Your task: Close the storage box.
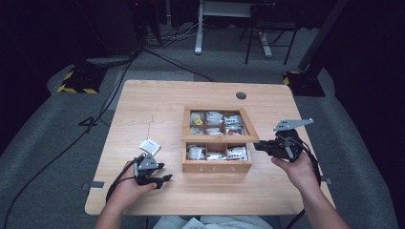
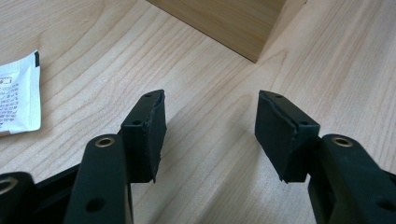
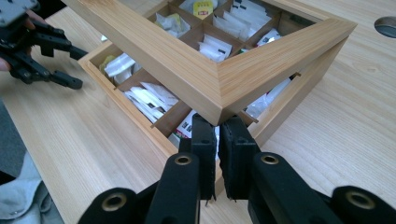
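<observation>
Tabletop [image 1: 157, 102]: light wood, spans the middle of the high view. Wooden tea box [image 1: 217, 164] sits just right of centre in that view, front wall lettered, compartments packed with white sachets. Its framed lid [image 1: 220, 139] is raised at a tilt above the box; in the right gripper view the lid's near corner [image 3: 219, 100] hangs over the open compartments at frame centre. Right hand-held gripper [image 1: 261, 146]: at the right of the box in the high view, held by a hand, tips at the lid's right corner. In the right gripper view [image 3: 218, 140] the two jaws stand nearly together with a thin gap, directly under the lid corner; whether the pads press on the wood I cannot tell. Left hand-held gripper [image 1: 163, 172]: lower left of the high view, low over the tabletop, apart from the box. In the left gripper view [image 2: 210, 128] its jaws stand wide apart with bare wood between them. Loose tea sachet [image 1: 149, 145]: lies flat on the tabletop, left of the box, just above the left hand-held gripper in the high view; seen at the left edge of the left gripper view [image 2: 16, 95].
</observation>
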A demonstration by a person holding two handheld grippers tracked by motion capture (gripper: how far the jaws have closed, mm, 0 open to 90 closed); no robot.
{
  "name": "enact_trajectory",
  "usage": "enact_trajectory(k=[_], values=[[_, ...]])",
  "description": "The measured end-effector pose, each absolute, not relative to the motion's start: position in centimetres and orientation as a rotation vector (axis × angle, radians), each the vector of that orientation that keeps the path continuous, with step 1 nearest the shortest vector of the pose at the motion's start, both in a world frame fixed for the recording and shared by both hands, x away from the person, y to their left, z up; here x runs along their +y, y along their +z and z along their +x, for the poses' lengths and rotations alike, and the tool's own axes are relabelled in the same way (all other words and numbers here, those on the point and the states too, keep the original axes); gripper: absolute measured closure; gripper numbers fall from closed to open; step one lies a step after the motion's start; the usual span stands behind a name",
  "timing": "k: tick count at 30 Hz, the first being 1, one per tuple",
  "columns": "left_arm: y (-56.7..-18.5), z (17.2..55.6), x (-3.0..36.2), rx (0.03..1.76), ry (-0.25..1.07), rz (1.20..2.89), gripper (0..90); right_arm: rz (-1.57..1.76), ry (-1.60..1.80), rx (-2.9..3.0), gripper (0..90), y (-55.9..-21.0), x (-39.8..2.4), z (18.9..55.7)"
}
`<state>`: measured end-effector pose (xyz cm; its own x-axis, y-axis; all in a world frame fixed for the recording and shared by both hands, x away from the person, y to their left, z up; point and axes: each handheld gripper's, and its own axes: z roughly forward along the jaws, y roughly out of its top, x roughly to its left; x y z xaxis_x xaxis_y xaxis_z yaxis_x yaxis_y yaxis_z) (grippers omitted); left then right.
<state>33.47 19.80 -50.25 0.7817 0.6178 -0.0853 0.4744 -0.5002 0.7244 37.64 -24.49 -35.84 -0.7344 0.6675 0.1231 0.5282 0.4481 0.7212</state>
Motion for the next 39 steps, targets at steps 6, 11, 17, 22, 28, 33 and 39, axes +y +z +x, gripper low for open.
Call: enact_trajectory(k=[6,11,17,22,28,33,39], values=[[-50.2,33.5,19.8,0.81,0.236,2.191,44.1,1.036,1.11,2.536,84.1,-35.9,-24.2,37.6],[-50.3,33.5,19.8,0.807,0.236,2.192,44.1,1.023,1.038,2.569,83.0,-36.2,-23.8,37.6],[-50.3,33.5,19.8,0.81,0.236,2.191,44.1,1.005,1.006,2.599,82.7,-36.5,-23.6,37.7],[-50.2,33.5,19.8,0.811,0.235,2.19,44.1,1.002,0.977,2.626,81.2,-36.8,-23.5,37.8],[-50.2,33.5,19.8,0.809,0.236,2.192,44.0,0.992,0.959,2.647,80.7,-37.0,-23.4,37.9],[-50.2,33.5,19.8,0.805,0.237,2.194,44.0,0.987,0.935,2.669,79.2,-37.2,-23.3,38.0],[-50.2,33.5,19.8,0.808,0.237,2.193,44.1,0.982,0.891,2.698,78.3,-37.5,-23.1,38.0]])
